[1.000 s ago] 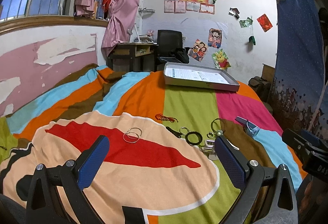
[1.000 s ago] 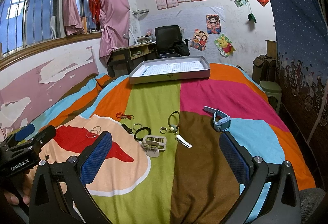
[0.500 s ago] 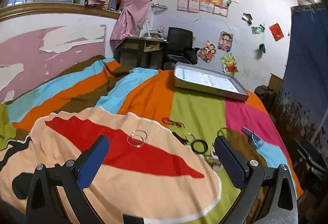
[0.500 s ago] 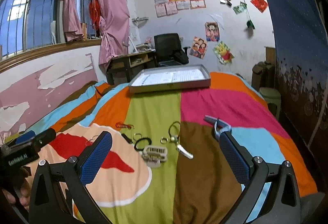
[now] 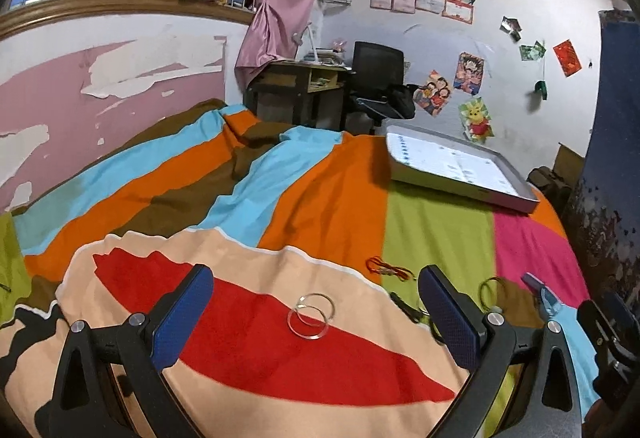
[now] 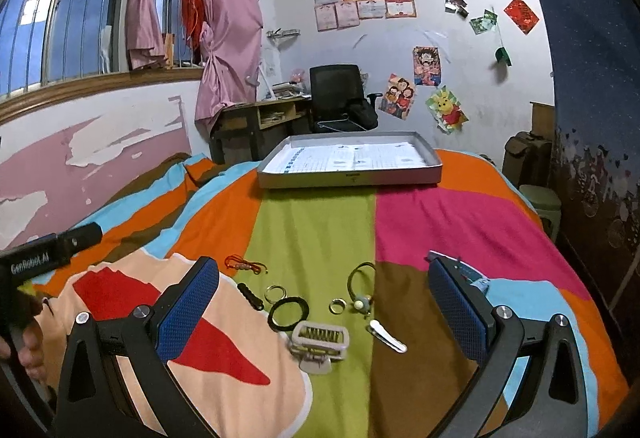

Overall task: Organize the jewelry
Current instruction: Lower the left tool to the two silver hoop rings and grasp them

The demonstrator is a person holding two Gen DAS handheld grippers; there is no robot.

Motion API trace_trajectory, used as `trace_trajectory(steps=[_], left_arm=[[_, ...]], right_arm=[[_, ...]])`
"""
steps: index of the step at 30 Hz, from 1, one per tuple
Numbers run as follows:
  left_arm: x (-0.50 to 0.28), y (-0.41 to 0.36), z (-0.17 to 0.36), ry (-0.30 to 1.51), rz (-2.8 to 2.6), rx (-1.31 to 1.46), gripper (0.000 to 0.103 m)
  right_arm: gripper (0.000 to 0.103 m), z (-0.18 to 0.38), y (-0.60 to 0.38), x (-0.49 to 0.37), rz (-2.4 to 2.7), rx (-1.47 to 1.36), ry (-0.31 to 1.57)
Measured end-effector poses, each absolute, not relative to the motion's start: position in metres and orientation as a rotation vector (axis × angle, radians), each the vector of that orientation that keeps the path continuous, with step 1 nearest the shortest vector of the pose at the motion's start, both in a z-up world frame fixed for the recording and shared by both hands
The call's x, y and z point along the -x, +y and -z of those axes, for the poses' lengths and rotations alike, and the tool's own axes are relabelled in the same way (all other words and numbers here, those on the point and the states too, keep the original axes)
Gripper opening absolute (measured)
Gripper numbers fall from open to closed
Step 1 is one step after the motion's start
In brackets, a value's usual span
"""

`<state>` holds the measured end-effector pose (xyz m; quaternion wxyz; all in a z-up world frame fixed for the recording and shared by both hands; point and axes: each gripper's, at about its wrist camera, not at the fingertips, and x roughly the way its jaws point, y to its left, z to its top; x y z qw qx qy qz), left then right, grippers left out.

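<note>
Jewelry lies scattered on a striped bedspread. Two clear bangles (image 5: pixel 310 315) rest on the red patch, straight ahead of my open left gripper (image 5: pixel 316 322). A red cord bracelet (image 5: pixel 389 270) (image 6: pixel 245 265) lies further right. In the right wrist view I see a black ring (image 6: pixel 288 313), a small ring (image 6: pixel 337 305), a white comb clip (image 6: pixel 318 342), a silver hair clip (image 6: pixel 387 335) and a blue clip (image 6: pixel 472 274). My right gripper (image 6: pixel 324 318) is open above them, holding nothing. A grey tray (image 6: pixel 350 179) (image 5: pixel 460 177) sits at the far end of the bed.
A peeling pink wall (image 5: pixel 100 109) runs along the bed's left side. A desk (image 6: pixel 260 117) and black chair (image 6: pixel 340 97) stand beyond the tray. A blue curtain (image 6: pixel 592 57) and green stool (image 6: pixel 542 197) are on the right. A hand holds the left gripper's body (image 6: pixel 40 258).
The left gripper has swung left and closer, so the clear bangles now sit between its fingers. The right gripper has dipped nearer the jewelry. Both stay open.
</note>
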<state>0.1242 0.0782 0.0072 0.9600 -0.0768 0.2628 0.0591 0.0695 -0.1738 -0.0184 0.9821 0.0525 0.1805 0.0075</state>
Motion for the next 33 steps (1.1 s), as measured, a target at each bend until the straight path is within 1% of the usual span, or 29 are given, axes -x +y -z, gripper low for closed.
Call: trace_trajectory(steps=[11,15,22,28,31,33], left_arm=[[-0.165,0.083,0.035,0.531,-0.061,0.118,0.103],[-0.172,0.086,0.054,0.56,-0.039,0.108,0.103],[-0.189,0.088,0.082,0.642,-0.004,0.101,0.103],[-0.206,0.087,0.107,0.769,-0.011,0.046,0.103],[-0.209,0.085,0.114,0.792,0.02,0.046,0.103],[-0.209,0.081,0.115,0.796,0.046,0.028,0.099]], right_arm=[[0.102,0.051,-0.16,-0.117,0.016,-0.128,0.38],[0.102,0.063,-0.152,-0.13,0.018,-0.132,0.387],[0.102,0.096,-0.143,-0.143,0.011,-0.113,0.479],[0.102,0.117,-0.143,-0.155,0.013,-0.147,0.578],[0.102,0.128,-0.137,-0.162,0.019,-0.132,0.632],[0.102,0.135,-0.136,-0.165,0.021,-0.14,0.663]])
